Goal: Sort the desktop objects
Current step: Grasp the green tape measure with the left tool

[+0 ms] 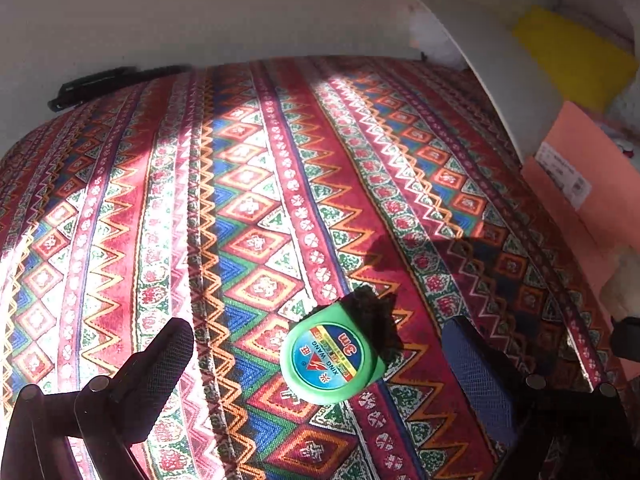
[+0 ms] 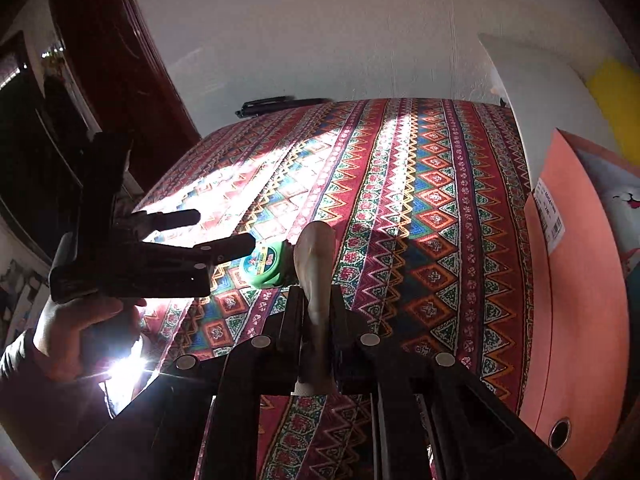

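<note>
Green tape measure (image 1: 333, 360) between left gripper (image 1: 320, 344) fingers

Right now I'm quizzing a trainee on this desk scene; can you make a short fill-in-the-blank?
1. The tape measure has a ____ case.
2. The left claw is ____ around the tape measure.
3. The right claw is shut on a ____ object.
4. The tape measure lies on the patterned ____.

Missing: green; open; beige; cloth

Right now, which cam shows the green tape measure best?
Left wrist: the green tape measure lies between the open left gripper fingers, label readable. Right wrist shows it small, partly hidden behind the left gripper's finger.
</note>
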Action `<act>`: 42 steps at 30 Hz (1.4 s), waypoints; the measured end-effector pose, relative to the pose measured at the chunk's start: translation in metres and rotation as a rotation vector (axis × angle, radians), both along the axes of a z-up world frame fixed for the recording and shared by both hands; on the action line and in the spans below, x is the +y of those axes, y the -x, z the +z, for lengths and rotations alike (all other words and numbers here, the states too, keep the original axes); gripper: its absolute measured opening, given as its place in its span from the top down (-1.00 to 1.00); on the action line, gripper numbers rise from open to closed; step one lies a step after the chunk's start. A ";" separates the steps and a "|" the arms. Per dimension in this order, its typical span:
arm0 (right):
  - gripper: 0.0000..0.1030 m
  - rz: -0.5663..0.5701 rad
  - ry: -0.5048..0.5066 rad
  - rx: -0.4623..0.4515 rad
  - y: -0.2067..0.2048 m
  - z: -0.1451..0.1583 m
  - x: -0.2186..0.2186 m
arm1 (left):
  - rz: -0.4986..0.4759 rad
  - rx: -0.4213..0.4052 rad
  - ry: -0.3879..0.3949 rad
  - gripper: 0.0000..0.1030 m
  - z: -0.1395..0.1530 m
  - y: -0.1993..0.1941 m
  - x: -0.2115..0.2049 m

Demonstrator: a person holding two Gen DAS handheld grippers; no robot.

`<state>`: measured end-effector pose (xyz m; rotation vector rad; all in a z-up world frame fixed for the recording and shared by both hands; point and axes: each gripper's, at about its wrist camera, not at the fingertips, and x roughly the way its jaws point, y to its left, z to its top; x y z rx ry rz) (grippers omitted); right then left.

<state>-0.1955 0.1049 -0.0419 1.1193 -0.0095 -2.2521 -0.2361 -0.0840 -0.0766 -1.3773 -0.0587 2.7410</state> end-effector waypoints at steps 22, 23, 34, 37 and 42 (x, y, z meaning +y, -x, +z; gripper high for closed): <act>0.74 -0.059 0.003 -0.018 -0.002 0.000 0.011 | -0.026 0.049 0.012 0.10 -0.016 -0.048 0.073; 0.74 -0.069 0.002 -0.008 -0.006 0.003 0.013 | -0.038 0.070 0.023 0.23 -0.007 -0.055 0.077; 0.74 -0.180 -0.021 0.081 -0.051 0.016 0.042 | -0.112 0.219 -0.076 0.23 0.072 -0.107 0.087; 0.74 -0.206 -0.018 0.100 -0.065 0.018 0.055 | -0.129 0.242 -0.102 0.24 0.085 -0.120 0.085; 0.74 -0.261 -0.028 0.173 -0.091 0.030 0.079 | -0.170 0.300 -0.100 0.24 0.109 -0.140 0.092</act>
